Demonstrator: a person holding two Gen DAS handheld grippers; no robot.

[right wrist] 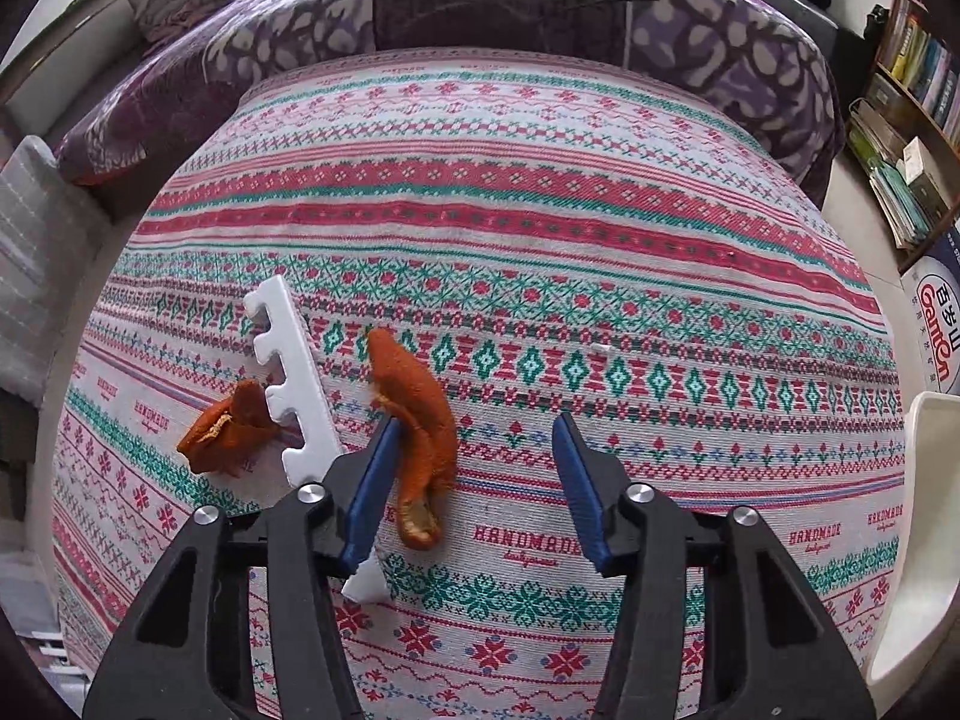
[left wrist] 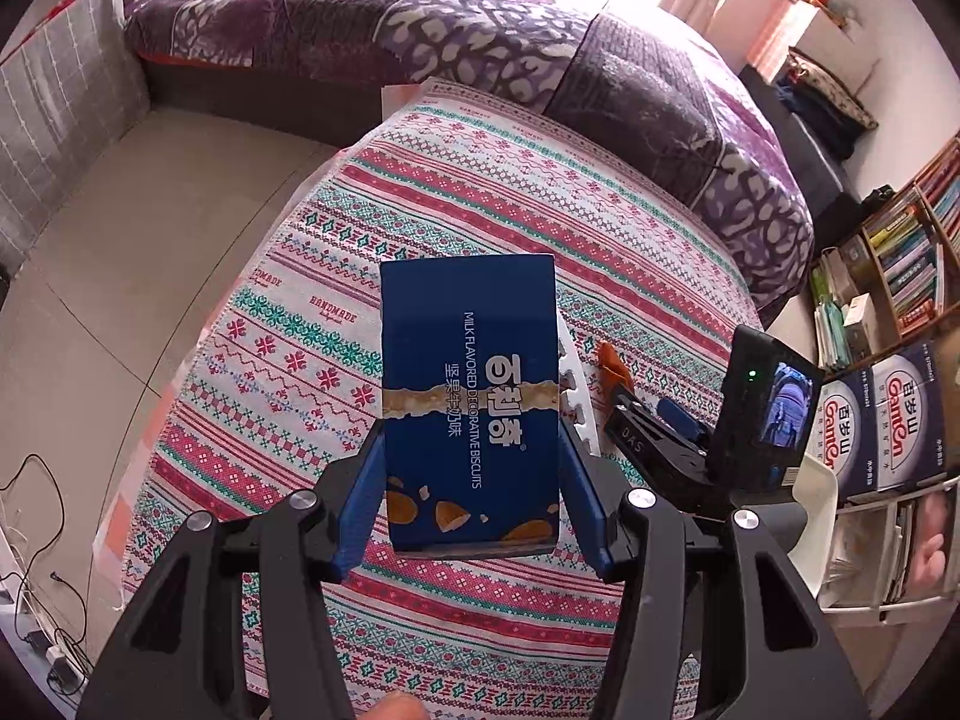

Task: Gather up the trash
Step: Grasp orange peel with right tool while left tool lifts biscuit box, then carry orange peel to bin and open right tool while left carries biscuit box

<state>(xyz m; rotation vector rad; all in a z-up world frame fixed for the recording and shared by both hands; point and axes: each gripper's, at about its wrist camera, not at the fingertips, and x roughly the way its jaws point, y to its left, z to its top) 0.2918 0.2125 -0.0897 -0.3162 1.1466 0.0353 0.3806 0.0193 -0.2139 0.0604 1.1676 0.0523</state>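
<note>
Trash on the surface comprises a blue biscuit box (left wrist: pixel 471 402), two pieces of orange peel and a white foam strip. The biscuit box is gripped between the blue pads of the left gripper (left wrist: pixel 471 480), both pads pressed against its long sides; it appears lifted above the cloth, with its printed face toward the camera. The right gripper (right wrist: pixel 474 480) stands wide open with nothing in its grasp, low over the table. The larger orange peel (right wrist: pixel 420 426) lies on the cloth just inside the right gripper's left pad, touching or nearly touching it; contact cannot be confirmed. The white foam strip (right wrist: pixel 288 384), notched along one edge, lies to the left of that peel and passes under the same finger. The smaller orange peel (right wrist: pixel 225 426) lies against the strip's far side.

Surface: a table covered by a woven cloth (right wrist: pixel 540 228) in red, green and white bands, printed "HANDMADE".

Room: a bed with a purple patterned quilt (left wrist: pixel 456 36) stands beyond the table. A bookshelf (left wrist: pixel 912 252) filled with books is on the right, with blue and white cartons (left wrist: pixel 888 420) below it. A white chair (right wrist: pixel 924 510) sits at the table's right edge. Cables (left wrist: pixel 36 540) lie on the tiled floor at left.
</note>
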